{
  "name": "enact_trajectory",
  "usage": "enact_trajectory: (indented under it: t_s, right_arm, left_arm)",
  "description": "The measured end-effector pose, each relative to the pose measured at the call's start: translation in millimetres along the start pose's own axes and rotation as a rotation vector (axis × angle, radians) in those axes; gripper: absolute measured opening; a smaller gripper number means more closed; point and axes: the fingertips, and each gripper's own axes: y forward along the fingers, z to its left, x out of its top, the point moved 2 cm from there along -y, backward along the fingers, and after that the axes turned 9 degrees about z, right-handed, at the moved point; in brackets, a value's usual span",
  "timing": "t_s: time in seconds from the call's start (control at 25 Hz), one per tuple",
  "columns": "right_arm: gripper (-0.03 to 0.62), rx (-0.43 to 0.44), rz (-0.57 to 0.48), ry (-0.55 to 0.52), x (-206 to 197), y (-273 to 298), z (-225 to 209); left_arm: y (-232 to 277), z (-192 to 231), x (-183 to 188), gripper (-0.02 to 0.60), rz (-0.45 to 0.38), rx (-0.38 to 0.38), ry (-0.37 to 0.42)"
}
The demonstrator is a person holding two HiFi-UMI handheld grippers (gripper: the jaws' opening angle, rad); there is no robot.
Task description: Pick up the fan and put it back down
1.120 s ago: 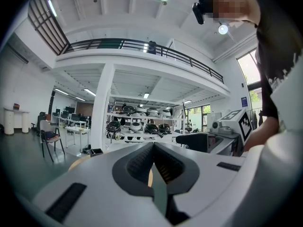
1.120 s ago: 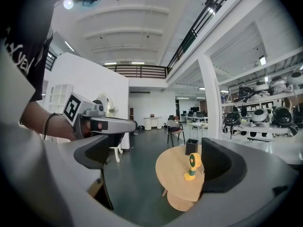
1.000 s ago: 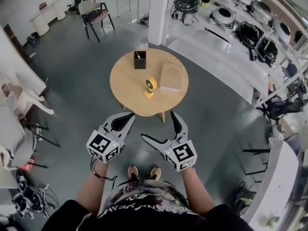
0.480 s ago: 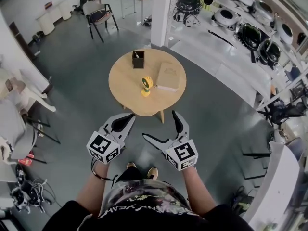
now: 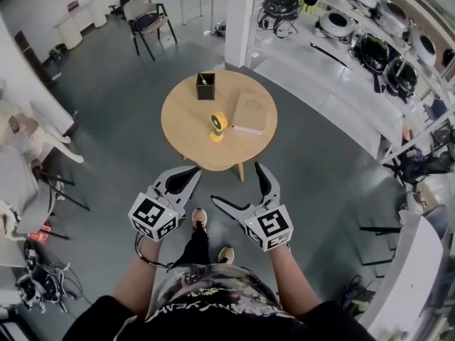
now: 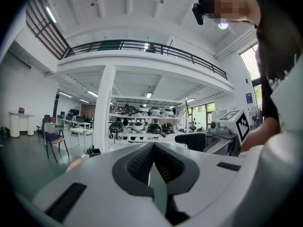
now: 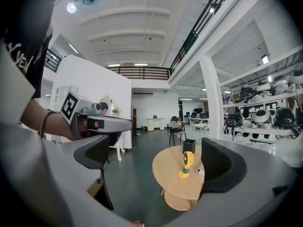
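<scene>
A small yellow fan (image 5: 217, 126) stands upright near the middle of a round wooden table (image 5: 188, 123), well ahead of both grippers. In the right gripper view the fan (image 7: 187, 163) shows between the open jaws, far off on the table (image 7: 165, 174). My left gripper (image 5: 190, 172) is held at waist height with its jaws together and nothing in them; in its own view the left gripper (image 6: 154, 149) is closed to a seam. My right gripper (image 5: 237, 185) is beside it, open and empty.
On the table a black box (image 5: 205, 86) stands behind the fan and a tan book (image 5: 249, 114) lies to its right. A white pillar (image 5: 240, 16) and shelves of round devices (image 5: 370, 48) are at the right. A chair (image 5: 149, 21) stands at the back left.
The person has taken a step toward the table, one shoe now forward on the floor. Both grippers keep the same pose and spacing.
</scene>
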Motion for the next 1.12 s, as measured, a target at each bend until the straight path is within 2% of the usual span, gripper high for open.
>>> enact_trajectory:
  t_s: [0.48, 1.12]
  right_arm:
    - [0.588, -0.031, 0.016, 0.006, 7, 55, -30]
    - [0.588, -0.065, 0.055, 0.030, 21, 140, -92]
  left_arm:
    - [34, 58, -1, 0.017, -0.001, -0.033, -0.003]
    - [98, 147, -1, 0.017, 0.017, -0.088, -0.030]
